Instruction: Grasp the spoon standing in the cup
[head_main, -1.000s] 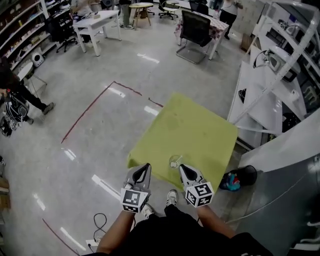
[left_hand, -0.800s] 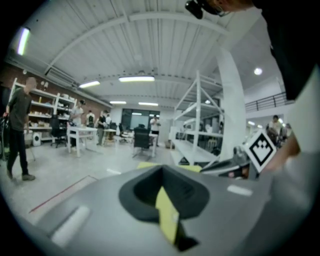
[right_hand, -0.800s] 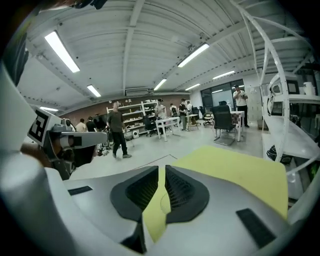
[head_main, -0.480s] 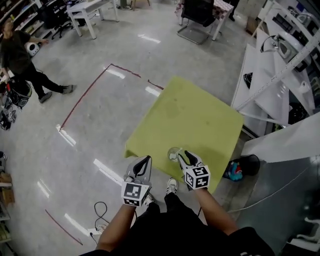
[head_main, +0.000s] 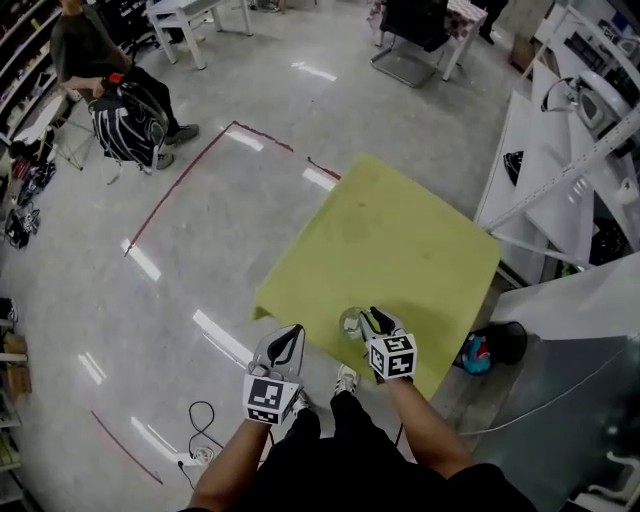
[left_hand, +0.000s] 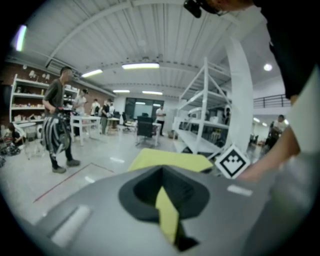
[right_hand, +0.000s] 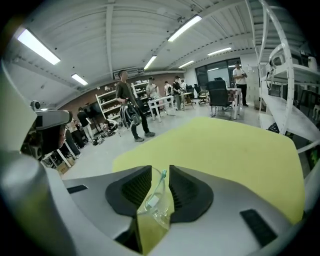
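A clear cup (head_main: 350, 322) stands near the front edge of the yellow-green table (head_main: 400, 240). In the right gripper view the cup (right_hand: 161, 212) holds a pale spoon (right_hand: 159, 182) that leans up between my jaws. My right gripper (head_main: 367, 318) is right beside the cup; its jaws are closing, the spoon handle is in the gap, and the pads do not press on it. The right gripper (right_hand: 160, 172) still shows a gap up to its tips. My left gripper (head_main: 290, 336) hangs off the table's front left edge, tips together and empty; from the left gripper (left_hand: 161, 172) only the table shows ahead.
White shelving (head_main: 560, 150) stands close along the table's right side. A dark bin (head_main: 505, 340) and a colourful object (head_main: 477, 353) sit on the floor at the table's right corner. A seated person with a backpack (head_main: 125, 120) is far left. A cable (head_main: 200, 440) lies near my feet.
My right gripper has moved forward up to the cup and its jaws have parted. The left gripper has stayed about where it was. The person at the left has moved and sat down.
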